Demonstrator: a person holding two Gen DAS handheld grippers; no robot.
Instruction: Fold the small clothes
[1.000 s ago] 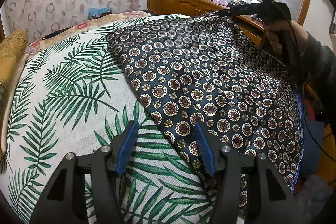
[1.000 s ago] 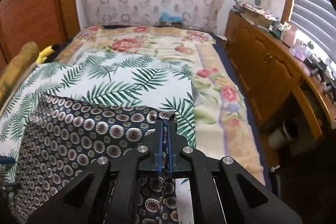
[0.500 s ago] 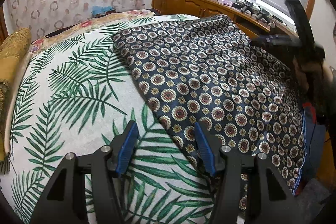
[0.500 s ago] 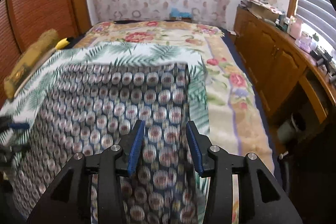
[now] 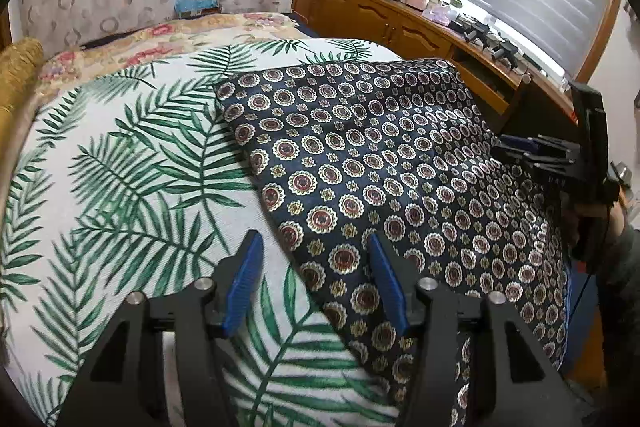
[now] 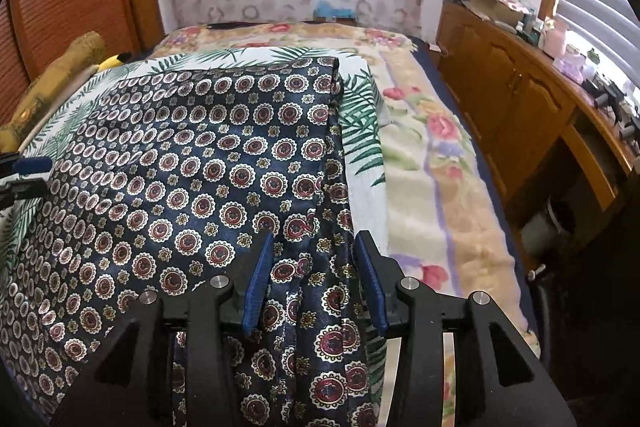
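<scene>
A navy garment with red and gold medallions (image 5: 384,179) lies spread flat on a palm-leaf sheet (image 5: 120,179) on the bed. My left gripper (image 5: 316,283) is open and empty, low over the garment's near left edge. My right gripper (image 6: 316,279) is open and empty, over the garment's (image 6: 192,187) bunched right edge, where the cloth lies in folds between the jaws. The right gripper also shows at the right of the left wrist view (image 5: 560,155). The left gripper's tips show at the left edge of the right wrist view (image 6: 24,171).
A floral blanket (image 6: 432,171) covers the bed under the sheet. A wooden dresser (image 6: 520,99) with clutter runs along the window side. A yellow bolster (image 6: 52,79) lies by the wooden wall. A gap and floor lie between bed and dresser.
My right gripper let go of the garment's far corner, opened, and drew back to the near right edge. The garment now lies flat. My left gripper stayed open and shifted slightly.
</scene>
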